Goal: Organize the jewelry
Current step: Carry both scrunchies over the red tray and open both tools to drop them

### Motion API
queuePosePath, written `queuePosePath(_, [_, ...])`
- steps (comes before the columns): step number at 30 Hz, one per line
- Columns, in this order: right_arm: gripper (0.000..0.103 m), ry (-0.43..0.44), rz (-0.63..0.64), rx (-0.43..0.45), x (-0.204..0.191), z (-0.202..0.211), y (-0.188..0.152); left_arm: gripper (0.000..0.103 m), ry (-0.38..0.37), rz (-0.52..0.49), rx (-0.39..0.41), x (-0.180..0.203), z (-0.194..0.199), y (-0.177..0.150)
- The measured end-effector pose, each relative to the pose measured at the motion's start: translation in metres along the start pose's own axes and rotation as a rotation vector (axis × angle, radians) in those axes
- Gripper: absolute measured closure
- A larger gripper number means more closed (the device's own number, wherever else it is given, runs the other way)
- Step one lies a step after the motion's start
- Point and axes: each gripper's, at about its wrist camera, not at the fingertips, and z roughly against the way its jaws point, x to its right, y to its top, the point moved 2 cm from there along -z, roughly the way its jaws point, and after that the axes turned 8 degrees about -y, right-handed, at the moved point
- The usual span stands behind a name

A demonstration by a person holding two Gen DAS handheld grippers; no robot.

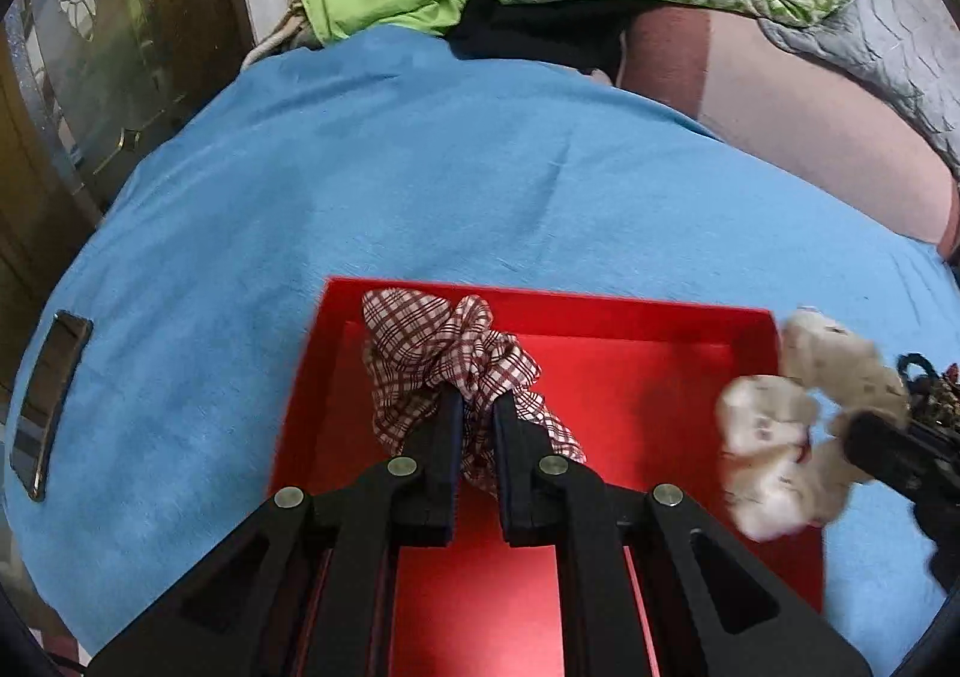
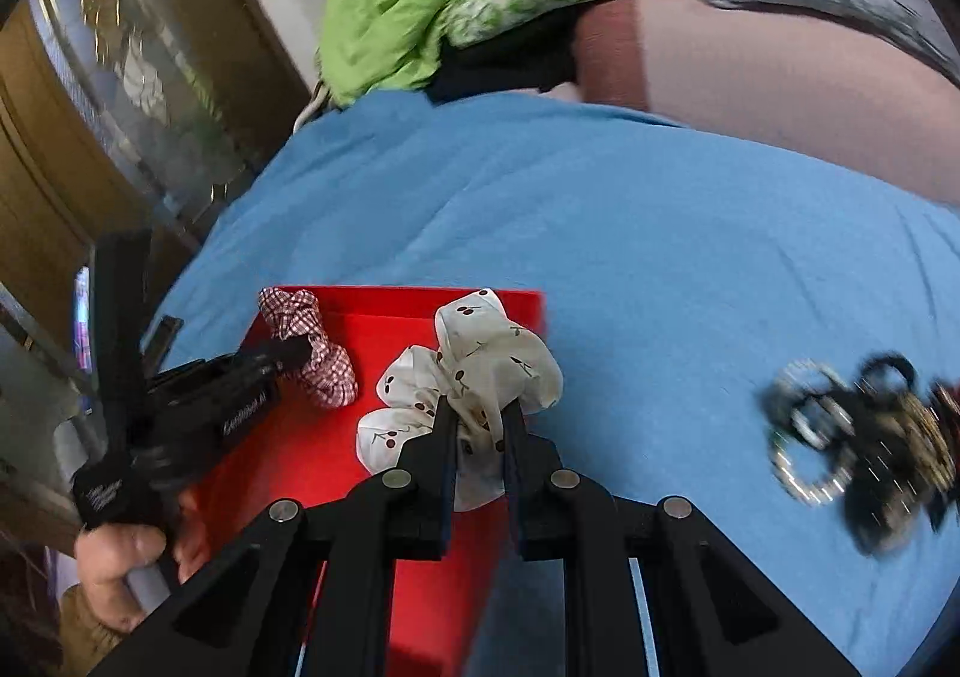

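At nine o'clock of the blue cloth (image 1: pixel 420 185) lies a phone (image 1: pixel 51 404); the left gripper (image 1: pixel 478 407) is clamped on a red-checked scrunchie (image 1: pixel 432 341) over the red box (image 1: pixel 630 317); at three o'clock the right gripper (image 2: pixel 480 413) pinches a white cherry-print scrunchie (image 2: pixel 480 353) above the box's right edge; farther right, a blurred heap of jewelry (image 2: pixel 864 437) rests on the cloth.

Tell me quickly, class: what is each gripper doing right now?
Left gripper: shut on the plaid scrunchie.
Right gripper: shut on the white cherry scrunchie.
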Motion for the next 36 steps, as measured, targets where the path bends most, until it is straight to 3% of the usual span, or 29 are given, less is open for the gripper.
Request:
queuePosePath(5, [0.088, -0.052, 0.057, -0.027, -0.024, -0.036, 0.011, 0.093, -0.013, 0.01, 0.012, -0.01, -0.006, 0.006])
queuePosePath(6, [0.085, -0.064, 0.061, -0.032, -0.024, -0.041, 0.012, 0.089, -0.017, 0.013, 0.012, -0.011, -0.007, 0.007])
queuePosePath(8, [0.083, -0.086, 0.053, -0.041, -0.022, -0.049, 0.014, 0.073, -0.028, 0.026, 0.012, -0.014, -0.006, 0.007])
queuePosePath(10, [0.067, -0.085, 0.029, -0.05, -0.019, -0.05, 0.015, 0.055, -0.04, 0.034, 0.022, -0.014, -0.003, 0.007])
queuePosePath(12, [0.051, -0.077, 0.002, -0.03, -0.013, -0.042, 0.016, 0.053, -0.064, 0.041, 0.038, -0.014, 0.004, 0.007])
queuePosePath(14, [0.046, -0.07, -0.005, -0.014, -0.01, -0.029, 0.014, 0.052, -0.085, 0.039, 0.051, -0.013, 0.009, 0.007])
queuePosePath(17, [0.04, -0.096, -0.011, -0.006, -0.003, -0.014, 0.002, 0.05, -0.097, 0.046, 0.076, -0.012, 0.019, 0.004])
queuePosePath(21, [0.04, -0.09, -0.028, -0.09, 0.005, -0.011, -0.036, 0.049, -0.12, 0.074, 0.12, -0.016, 0.033, 0.003])
queuePosePath(22, [0.041, -0.087, -0.031, -0.104, 0.006, -0.011, -0.043, 0.049, -0.125, 0.082, 0.131, -0.017, 0.036, 0.003])
queuePosePath(23, [0.051, -0.086, -0.031, -0.114, 0.005, -0.011, -0.051, 0.049, -0.13, 0.091, 0.143, -0.018, 0.04, 0.002])
queuePosePath(24, [0.07, -0.085, -0.026, -0.127, 0.004, -0.011, -0.058, 0.048, -0.132, 0.098, 0.149, -0.02, 0.042, 0.001])
queuePosePath(26, [0.085, -0.078, -0.017, -0.151, 0.001, -0.01, -0.07, 0.048, -0.14, 0.106, 0.154, -0.02, 0.045, -0.001])
queuePosePath(29, [0.092, -0.085, -0.01, -0.139, -0.003, 0.0, -0.082, 0.048, -0.148, 0.113, 0.152, -0.019, 0.045, -0.002])
queuePosePath(36, [0.091, -0.103, -0.029, -0.138, -0.005, 0.019, -0.103, 0.048, -0.143, 0.085, 0.175, -0.011, 0.052, -0.008])
